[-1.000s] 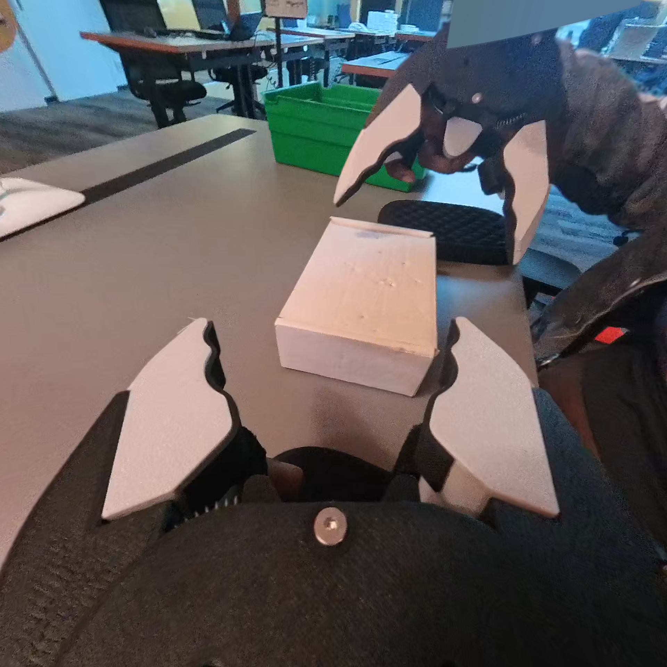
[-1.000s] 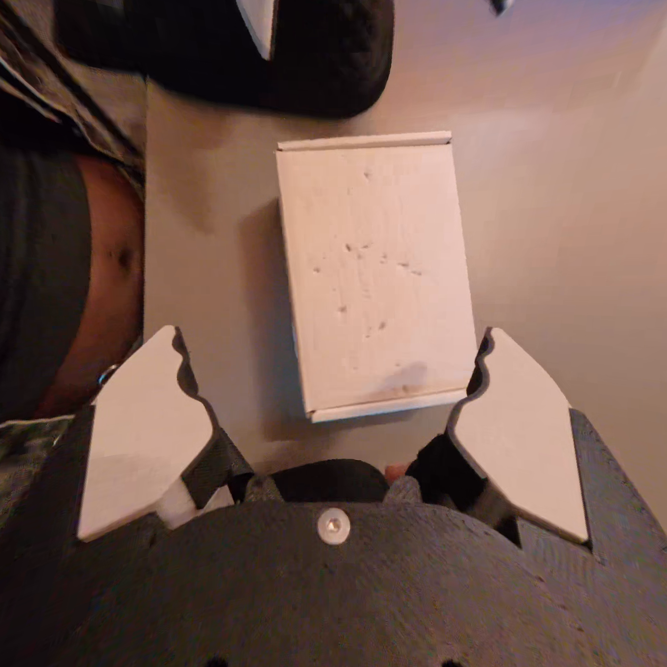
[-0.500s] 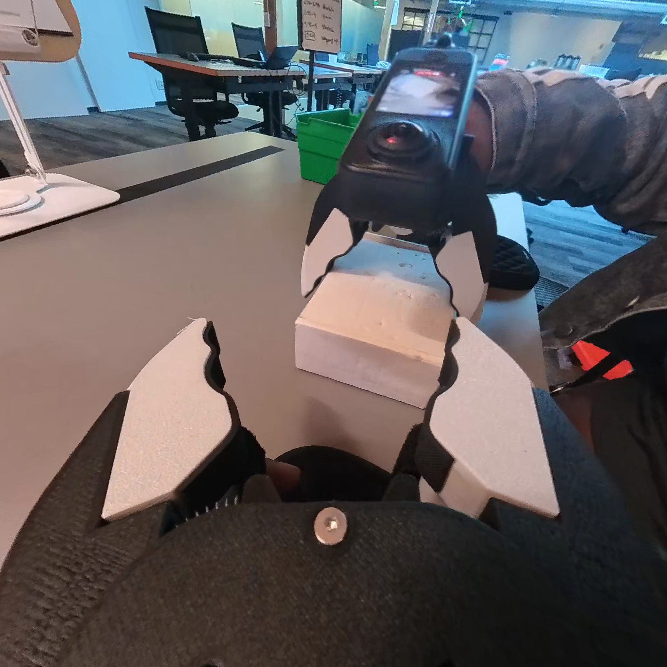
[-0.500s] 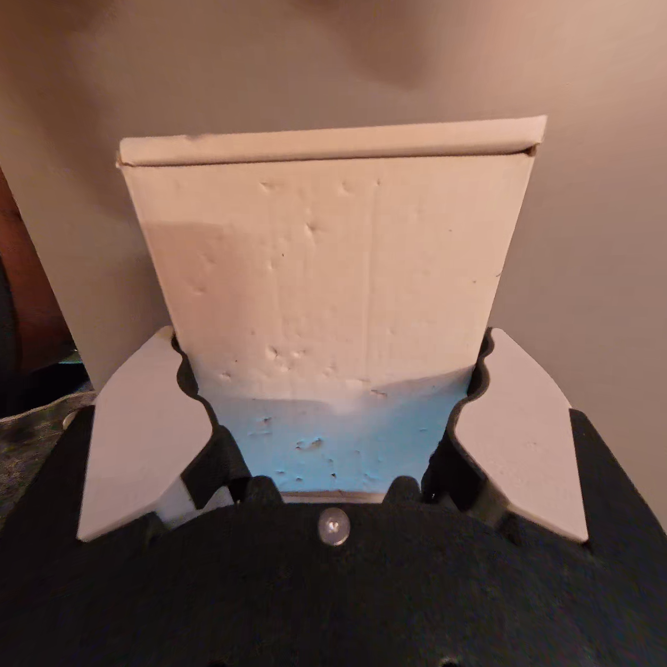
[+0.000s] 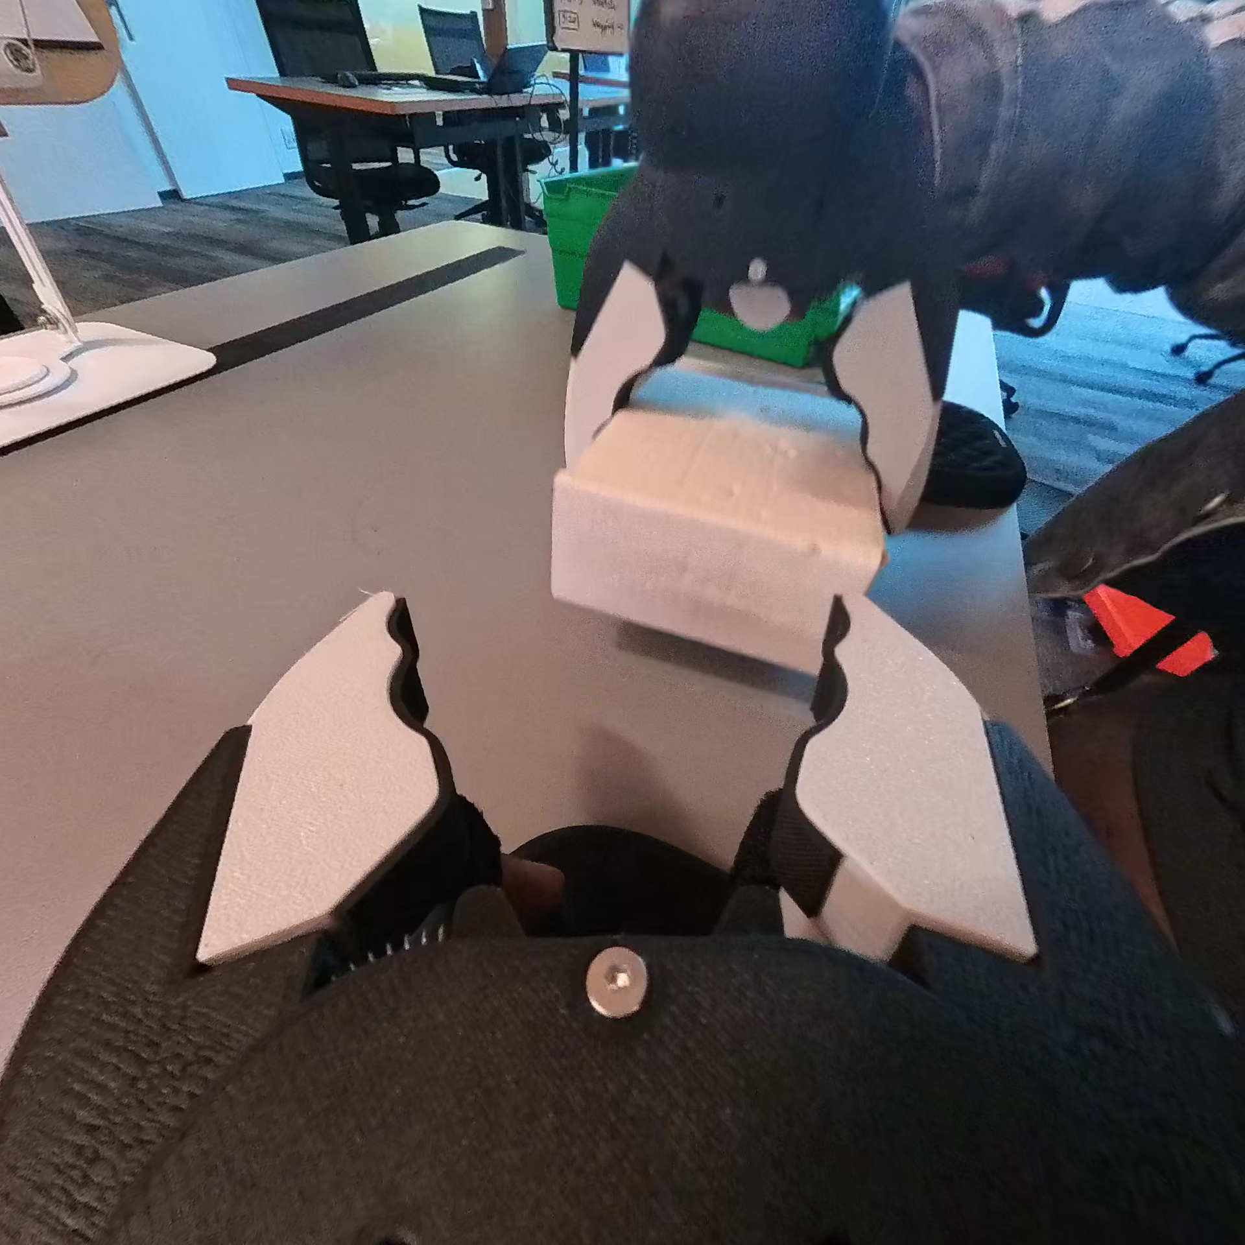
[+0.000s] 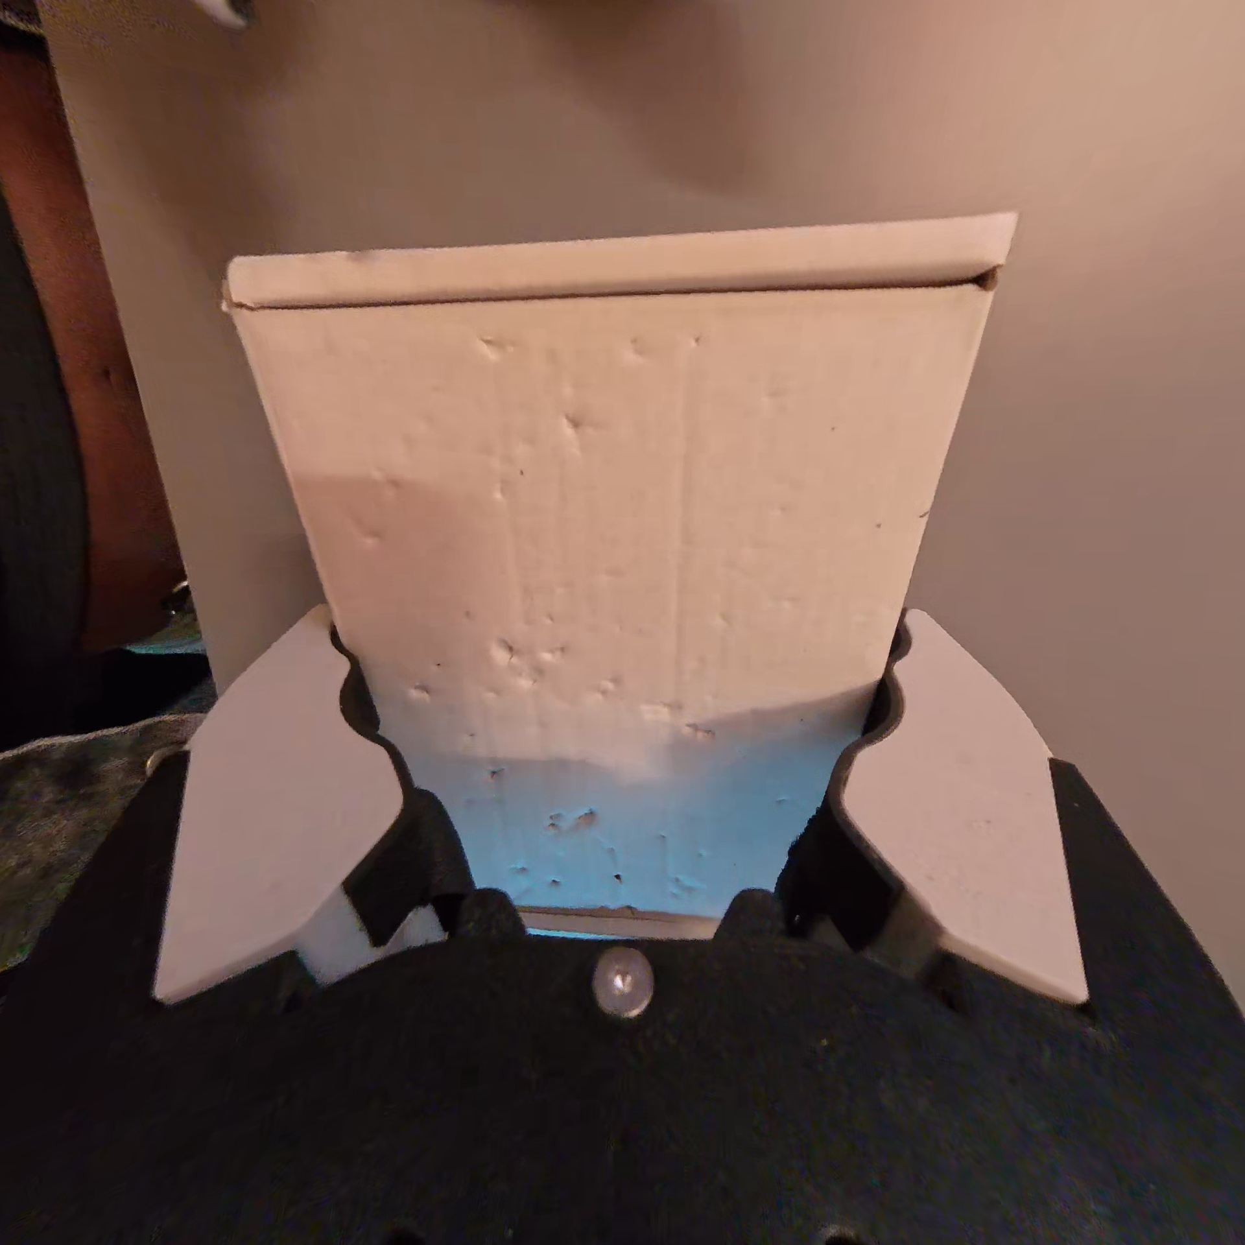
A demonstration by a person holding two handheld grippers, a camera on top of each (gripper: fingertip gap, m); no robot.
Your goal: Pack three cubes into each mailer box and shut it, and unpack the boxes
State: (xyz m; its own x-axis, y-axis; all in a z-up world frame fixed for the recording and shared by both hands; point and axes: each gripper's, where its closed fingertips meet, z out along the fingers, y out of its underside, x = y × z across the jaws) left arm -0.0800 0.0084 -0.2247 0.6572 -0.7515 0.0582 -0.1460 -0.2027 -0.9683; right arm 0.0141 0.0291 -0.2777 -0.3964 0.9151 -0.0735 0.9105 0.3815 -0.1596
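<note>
A shut white mailer box (image 5: 714, 532) hangs just above the grey table (image 5: 269, 505), with its shadow below it. My right gripper (image 5: 741, 471) comes down from above and is shut on the box's two long sides. In the right wrist view the box (image 6: 606, 505) fills the space between the gripper's (image 6: 616, 626) white fingers, lid up and dented. My left gripper (image 5: 613, 606) is open and empty, low over the table just in front of the box's near end. No cubes show.
A green bin (image 5: 579, 222) stands on the table behind the box. A white stand base (image 5: 101, 370) lies at the far left. A black mesh chair back (image 5: 970, 458) is beyond the table's right edge. A person's sleeve (image 5: 1078, 135) reaches in from the upper right. Some 12 cm of space lies between my two pairs of fingers.
My right gripper came down over the box, closed on its sides and raised it off the table. My left gripper stayed open in nearly the same place.
</note>
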